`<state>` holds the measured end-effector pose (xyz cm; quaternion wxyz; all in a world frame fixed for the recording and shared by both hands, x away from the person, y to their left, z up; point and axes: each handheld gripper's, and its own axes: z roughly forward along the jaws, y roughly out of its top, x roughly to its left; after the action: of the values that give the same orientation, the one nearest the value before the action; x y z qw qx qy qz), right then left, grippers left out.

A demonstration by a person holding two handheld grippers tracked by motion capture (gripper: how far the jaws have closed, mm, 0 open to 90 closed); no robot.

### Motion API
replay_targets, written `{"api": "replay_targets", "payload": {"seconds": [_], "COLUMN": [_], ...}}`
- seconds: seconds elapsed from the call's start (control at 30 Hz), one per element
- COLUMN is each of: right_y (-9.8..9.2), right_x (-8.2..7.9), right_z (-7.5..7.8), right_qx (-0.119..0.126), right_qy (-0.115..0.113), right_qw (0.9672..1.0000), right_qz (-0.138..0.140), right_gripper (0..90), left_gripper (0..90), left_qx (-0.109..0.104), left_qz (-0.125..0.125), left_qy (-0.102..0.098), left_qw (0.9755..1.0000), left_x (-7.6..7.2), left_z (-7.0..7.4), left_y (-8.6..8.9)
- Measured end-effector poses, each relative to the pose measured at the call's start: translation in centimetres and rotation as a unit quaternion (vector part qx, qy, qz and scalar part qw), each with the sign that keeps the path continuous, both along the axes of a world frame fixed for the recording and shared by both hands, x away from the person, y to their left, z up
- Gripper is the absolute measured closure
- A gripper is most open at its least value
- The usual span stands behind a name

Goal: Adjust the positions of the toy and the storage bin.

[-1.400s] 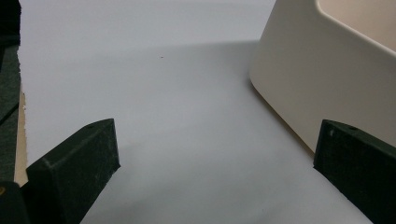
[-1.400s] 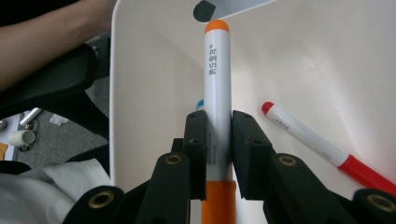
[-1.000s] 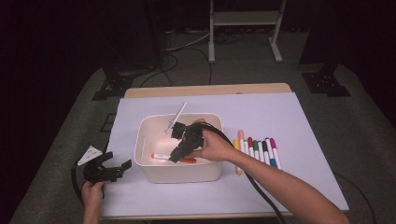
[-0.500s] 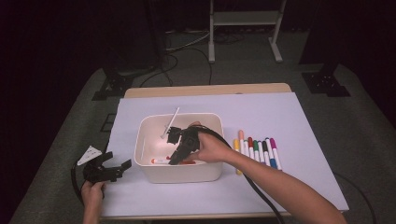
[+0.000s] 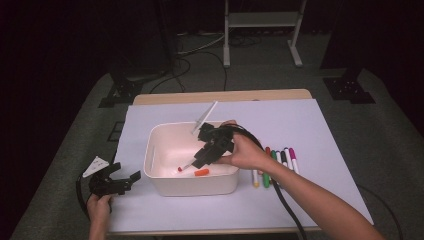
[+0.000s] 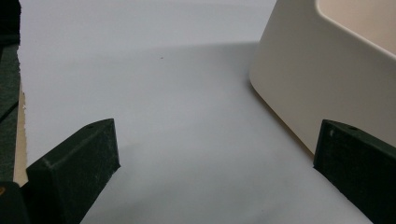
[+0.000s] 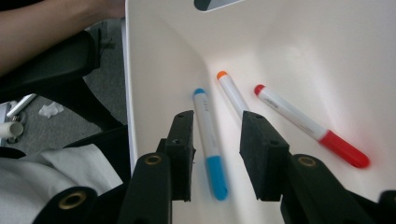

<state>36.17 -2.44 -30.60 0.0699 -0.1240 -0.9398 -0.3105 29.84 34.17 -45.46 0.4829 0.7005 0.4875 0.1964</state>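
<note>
Dropping markers into the white bin

High view: my right gripper hangs inside the bin. Right gripper view: jaws just opened, blue marker loose between them on the bin floor; light, stiff, slippery, best pinched mid-barrel.

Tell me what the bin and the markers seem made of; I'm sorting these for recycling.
Bin: likely moulded plastic, cream, smooth and slightly glossy, with rounded corners and soft reflections. Markers, such as the blue one: apparently plastic, with white glossy barrels and coloured caps.

Grey stand, floor cables
</note>
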Motion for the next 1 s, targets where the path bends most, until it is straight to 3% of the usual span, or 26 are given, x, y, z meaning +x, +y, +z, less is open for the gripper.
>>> {"api": "replay_targets", "payload": {"seconds": [0.07,0.1,0.27,0.5,0.63,0.7,1.0], "right_y": [-2.4,-2.4,-6.2,-11.6,-15.1,-15.8,-20.7], "right_x": [-0.1,-0.1,-0.2,-0.7,-1.1,-1.1,-1.0], "right_z": [0.8,0.8,1.6,2.0,1.1,0.9,-2.5], "right_qx": [0.016,0.016,0.035,0.052,0.061,0.062,0.050], "right_qy": [-0.006,-0.006,-0.016,-0.030,-0.035,-0.035,-0.024], "right_qw": [0.9997,0.9997,0.9977,0.9926,0.9867,0.9860,0.9759], "right_qz": [-0.020,-0.020,-0.055,-0.105,-0.146,-0.151,-0.211], "right_gripper": [62.3,62.3,61.6,61.6,62.3,62.3,62.2], "left_gripper": [0.0,0.0,0.0,0.0,0.0,0.0,0.0], "left_qx": [0.001,0.002,0.003,0.007,0.009,0.010,0.008], "left_qz": [-0.001,-0.001,-0.001,-0.003,-0.002,-0.002,0.000], "left_qy": [0.001,0.001,0.001,0.002,0.002,0.001,0.000], "left_qw": [1.0000,1.0000,1.0000,1.0000,1.0000,0.9999,1.0000], "left_x": [0.0,0.0,0.0,0.0,0.0,0.0,0.0], "left_z": [0.0,0.0,0.0,0.0,0.0,0.0,0.0], "left_y": [0.0,0.0,0.0,0.0,-0.1,-0.1,-0.1]}}
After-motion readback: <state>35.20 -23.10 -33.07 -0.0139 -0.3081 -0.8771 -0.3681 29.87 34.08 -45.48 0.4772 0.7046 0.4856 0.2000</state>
